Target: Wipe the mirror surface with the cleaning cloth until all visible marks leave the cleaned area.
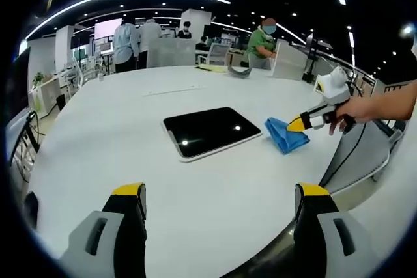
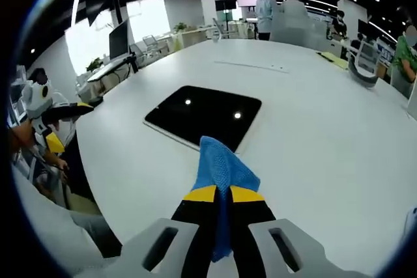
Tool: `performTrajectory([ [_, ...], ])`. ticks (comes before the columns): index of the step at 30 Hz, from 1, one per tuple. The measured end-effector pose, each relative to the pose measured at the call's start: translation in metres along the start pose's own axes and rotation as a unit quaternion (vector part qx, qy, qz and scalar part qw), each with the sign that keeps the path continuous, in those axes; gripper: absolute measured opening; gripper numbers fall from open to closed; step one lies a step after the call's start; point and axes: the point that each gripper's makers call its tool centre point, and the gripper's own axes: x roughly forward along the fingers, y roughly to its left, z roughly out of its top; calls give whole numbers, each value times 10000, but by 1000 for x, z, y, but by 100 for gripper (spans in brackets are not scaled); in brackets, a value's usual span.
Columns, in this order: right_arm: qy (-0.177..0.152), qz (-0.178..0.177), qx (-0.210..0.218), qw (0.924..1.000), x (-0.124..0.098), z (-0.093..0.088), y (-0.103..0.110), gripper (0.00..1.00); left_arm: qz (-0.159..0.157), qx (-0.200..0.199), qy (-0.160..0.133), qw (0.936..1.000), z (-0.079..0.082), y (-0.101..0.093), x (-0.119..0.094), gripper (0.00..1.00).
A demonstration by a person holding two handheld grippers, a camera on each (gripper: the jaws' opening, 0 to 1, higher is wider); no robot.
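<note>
A dark rectangular mirror [image 1: 210,131] with a pale rim lies flat on the white table [image 1: 130,148], reflecting ceiling lights. In the right gripper view the mirror [image 2: 203,115] lies just beyond a blue cleaning cloth [image 2: 220,164]. My right gripper [image 2: 221,194] is shut on the cloth, whose free end rests on the table next to the mirror's near edge. From the left gripper view, the right gripper [image 1: 301,124] holds the cloth [image 1: 285,135] just right of the mirror. My left gripper [image 1: 221,201] hangs open above the table's near side, nothing between its jaws.
People stand and sit at the far side of the table [image 1: 260,43], beside chairs and desks. A grey headset-like object [image 1: 240,73] and a long thin strip [image 1: 172,90] lie far back on the table. The table's curved edge [image 1: 339,161] runs close on the right.
</note>
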Motion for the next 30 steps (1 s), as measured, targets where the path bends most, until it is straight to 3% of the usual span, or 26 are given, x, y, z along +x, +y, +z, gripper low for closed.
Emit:
performTrajectory([
  [5,299,-5,-212,9993,6,-21,-1,2,-10,10,-6,10000,-2,-3,-3,95],
  [18,426,-80,-749,9962,13,-31,-5,6,71,-17,-30,10000,-7,-1,-13,95],
  [20,412,-7,-1239,9914,14,-29,-6,8,81,-15,-36,10000,-8,-1,-14,95],
  [30,346,88,-792,9962,16,-27,-9,17,123,-18,-91,9999,-9,0,-17,95],
])
